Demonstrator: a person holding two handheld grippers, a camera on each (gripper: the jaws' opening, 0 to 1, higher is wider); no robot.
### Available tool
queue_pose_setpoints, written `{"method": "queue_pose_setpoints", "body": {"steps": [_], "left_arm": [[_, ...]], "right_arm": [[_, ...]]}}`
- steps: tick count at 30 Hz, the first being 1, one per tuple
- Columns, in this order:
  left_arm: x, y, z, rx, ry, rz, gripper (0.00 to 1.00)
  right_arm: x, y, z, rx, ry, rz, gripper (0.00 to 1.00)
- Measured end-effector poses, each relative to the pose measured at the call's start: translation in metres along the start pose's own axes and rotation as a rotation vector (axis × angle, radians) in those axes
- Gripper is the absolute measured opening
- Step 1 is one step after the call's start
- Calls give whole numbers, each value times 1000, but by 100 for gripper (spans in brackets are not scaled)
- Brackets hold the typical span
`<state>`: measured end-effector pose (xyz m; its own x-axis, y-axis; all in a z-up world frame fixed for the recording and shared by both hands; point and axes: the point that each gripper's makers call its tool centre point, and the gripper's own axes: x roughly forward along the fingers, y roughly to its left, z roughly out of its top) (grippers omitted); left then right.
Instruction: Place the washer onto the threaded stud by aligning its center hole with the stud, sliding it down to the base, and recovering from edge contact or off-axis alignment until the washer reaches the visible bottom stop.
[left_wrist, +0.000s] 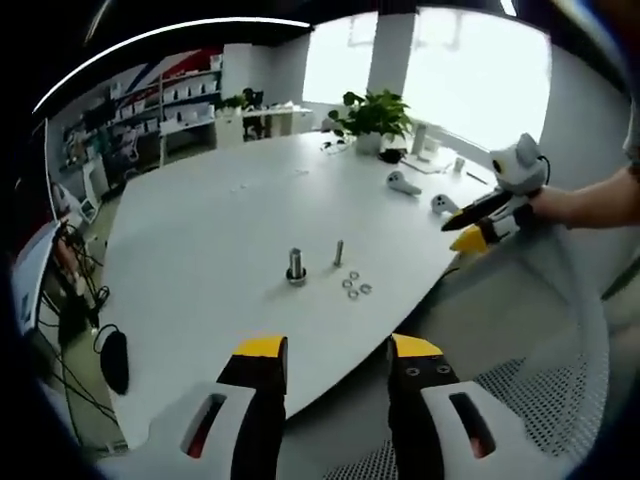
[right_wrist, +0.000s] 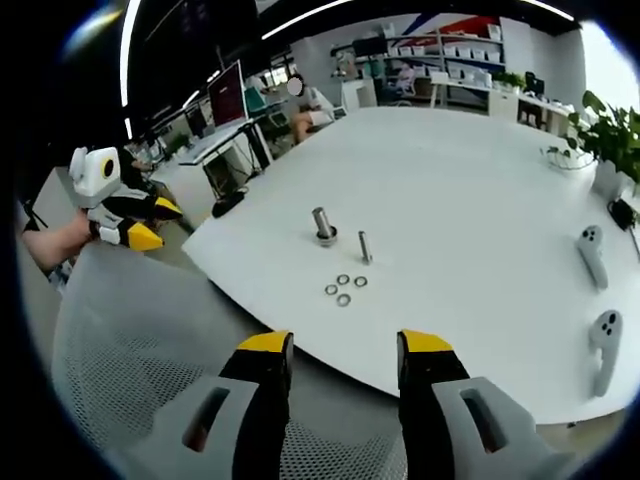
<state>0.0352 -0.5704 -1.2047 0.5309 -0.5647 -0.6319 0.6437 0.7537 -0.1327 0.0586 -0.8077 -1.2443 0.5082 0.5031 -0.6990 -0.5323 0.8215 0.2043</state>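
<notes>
Left gripper view has the left gripper (left_wrist: 338, 352) held off the near edge of the white table (left_wrist: 220, 230), its yellow-tipped jaws spread apart with nothing between them; out on the tabletop stand two threaded studs (left_wrist: 296, 265), close together, with a small cluster of washers (left_wrist: 355, 288) lying flat just near of the right-hand one. Right gripper view has the right gripper (right_wrist: 345, 350) likewise parted and empty above a mesh chair back (right_wrist: 140, 330), and two white controllers (right_wrist: 592, 250) lie at the table's right.
</notes>
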Motion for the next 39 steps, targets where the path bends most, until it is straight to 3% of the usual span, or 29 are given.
{"method": "queue_pose_setpoints", "body": {"steps": [8,13,17,24,31,39], "left_arm": [[4,-5,0,71,-16,-1,35],[3,3,2,23,-39,14,34],[2,3,3,50,-42,29,33],[4,4,-1,40,-23,23,32],[3,5,-2,35,-25,25,32],[4,4,-3,29,-21,16,32]], "right_arm": [[1,0,-3,-4,17,2,44],[2,1,-4,-15,30,0,44],[2,1,-6,-26,47,-3,44],[8,11,-17,-100,161,48,45],[23,4,-1,-167,199,60,44],[61,12,16,-291,247,89,42]]}}
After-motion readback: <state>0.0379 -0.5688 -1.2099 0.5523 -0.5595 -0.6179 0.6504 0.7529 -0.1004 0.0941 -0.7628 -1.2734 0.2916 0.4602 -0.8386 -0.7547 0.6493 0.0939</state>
